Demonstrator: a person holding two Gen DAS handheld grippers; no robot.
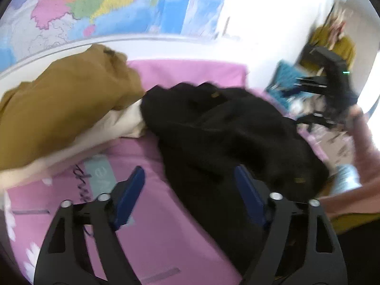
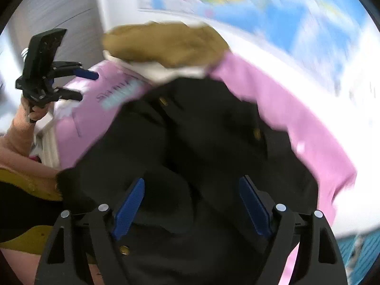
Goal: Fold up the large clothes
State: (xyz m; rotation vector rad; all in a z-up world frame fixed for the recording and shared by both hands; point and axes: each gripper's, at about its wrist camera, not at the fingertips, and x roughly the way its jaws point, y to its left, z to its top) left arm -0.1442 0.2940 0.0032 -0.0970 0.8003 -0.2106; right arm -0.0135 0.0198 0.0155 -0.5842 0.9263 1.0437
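Both tongs stand open with nothing between their blue pads: the left gripper (image 1: 190,197) hangs over the pink sheet (image 1: 166,213) at the near edge of the black garment (image 1: 225,130), and the right gripper (image 2: 192,204) hovers directly above the same dark cloth. Neither one presses on fabric.

That black garment lies crumpled in a heap on the middle of the sheet, with small brass-coloured buttons (image 2: 256,133) showing among the folds. It looks thick and soft, probably a coat, so it should be fairly heavy, limp and not slippery; it will sag from any single grip. Taking a firm pinch at a hem or shoulder seam on each side seems wisest, then lifting to shake it flat.

Beyond it rests a brown garment (image 1: 59,109) atop cream cloth (image 1: 114,123), and farther off a coloured map (image 1: 106,4) covers the wall.
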